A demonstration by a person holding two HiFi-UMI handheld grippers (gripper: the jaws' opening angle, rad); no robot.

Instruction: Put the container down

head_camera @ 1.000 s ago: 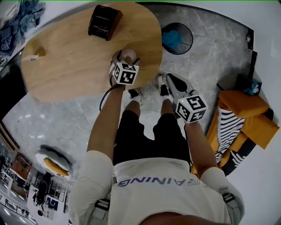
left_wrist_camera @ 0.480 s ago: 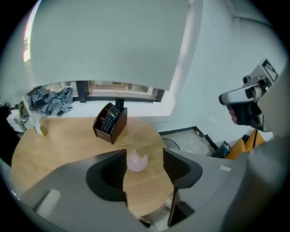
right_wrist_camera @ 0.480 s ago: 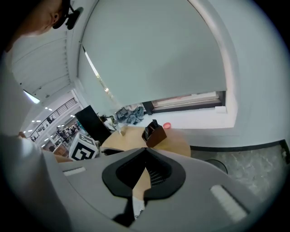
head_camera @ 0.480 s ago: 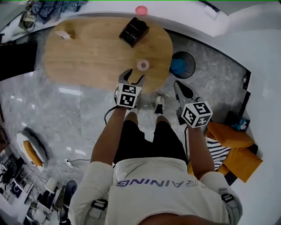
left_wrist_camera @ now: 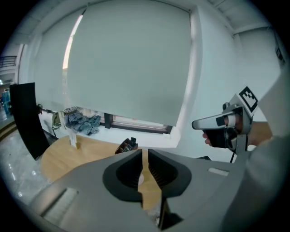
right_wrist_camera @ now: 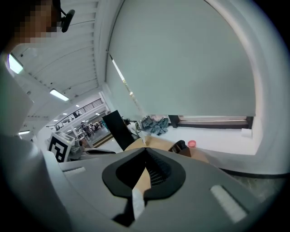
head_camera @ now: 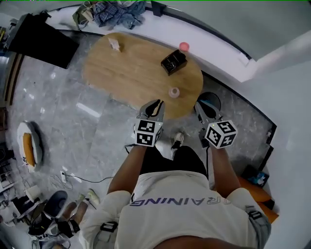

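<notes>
The container, a small pale pink tub, stands upright near the near edge of the oval wooden table. My left gripper hangs in the air just short of that edge, apart from the container. Its jaws have just been closing and now stand almost together with nothing between them, as the left gripper view shows. My right gripper is held beside it off the table's right end, shut and empty.
A dark box and a small white item sit on the table. A pink dish and a heap of clothes lie on the white sill behind. A black panel stands left.
The left gripper let go of the container on the table, drew back and up, and its jaws closed. The right gripper rose too. The table now looks farther away.
</notes>
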